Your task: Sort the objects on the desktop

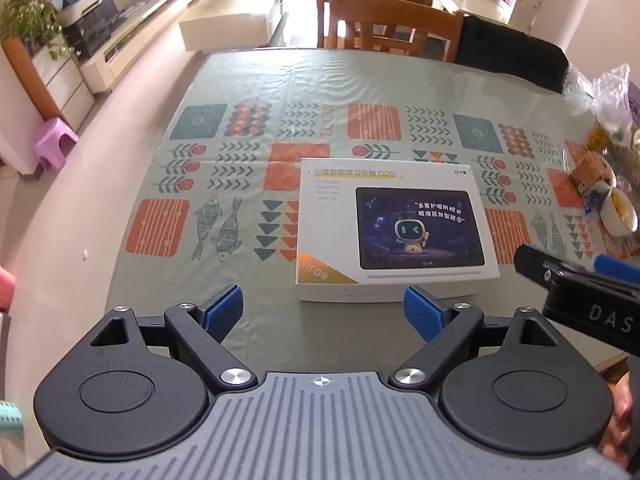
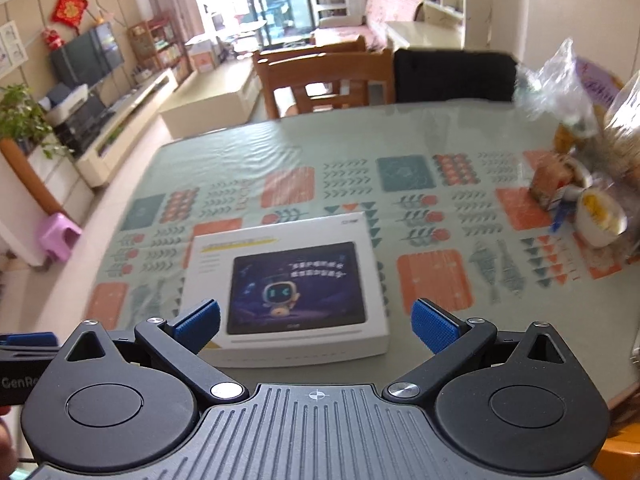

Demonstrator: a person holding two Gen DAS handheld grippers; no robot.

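A white tablet box (image 1: 394, 228) printed with a cartoon robot lies flat on the patterned tablecloth (image 1: 240, 152), near the table's front edge. My left gripper (image 1: 324, 314) hovers just in front of the box, open, with nothing between its blue pads. The right gripper's body (image 1: 580, 292) shows at the right edge of the left wrist view. In the right wrist view, which is blurred, the box (image 2: 288, 288) lies straight ahead and my right gripper (image 2: 316, 326) stands open over its near edge, empty. The left gripper's side (image 2: 28, 350) shows at the far left.
At the table's right side sit a plastic bag of food (image 2: 560, 84), a small brown carton (image 2: 550, 182) and a white cup with yellow contents (image 2: 600, 216). Wooden chairs (image 1: 392, 24) and a black chair back (image 1: 508, 52) stand behind the table. A purple stool (image 1: 54, 142) is on the floor left.
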